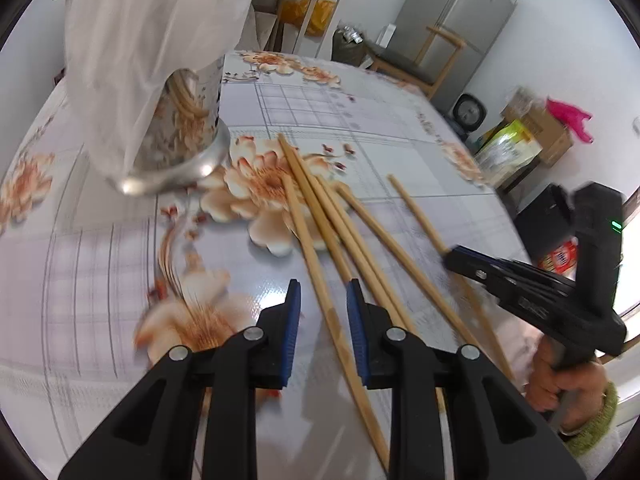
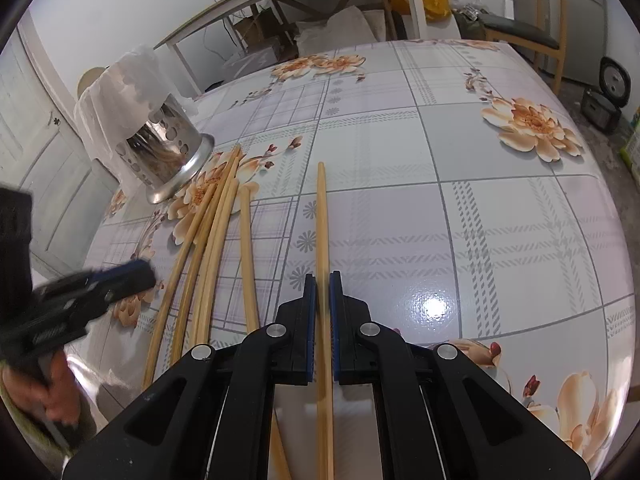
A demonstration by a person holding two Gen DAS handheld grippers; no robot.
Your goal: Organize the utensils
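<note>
Our right gripper (image 2: 323,280) has its jaws drawn narrow around 1 bamboo chopstick (image 2: 321,220), the blue pads closed against its shaft low down near the thick end, while the rest of it lies forward along the surface (image 2: 500,208). Our left gripper (image 1: 324,292) has its jaws partly apart; a chopstick of the loose bundle (image 1: 320,216) passes between them, but the pads do not press on it, so nothing is held there.

The sticks look light, stiff and smooth, and we judge they could roll on the glossy floral cloth or twist in a grip taken too near an end. Taking hold somewhat in from the thick end, across the shaft, should keep 1 steady while we tip it upright.

About 5 more chopsticks lie fanned just beside the gripped one, some touching or crossing each other, their tips pointing toward the perforated steel holder (image 2: 168,160). That holder stands tilted near the far left of the surface, and a thin white plastic bag (image 1: 152,40) drapes over its top. We judge the bag covers the mouth and would block any stick going in. The crossed sticks may also drag along when 1 is lifted.
</note>
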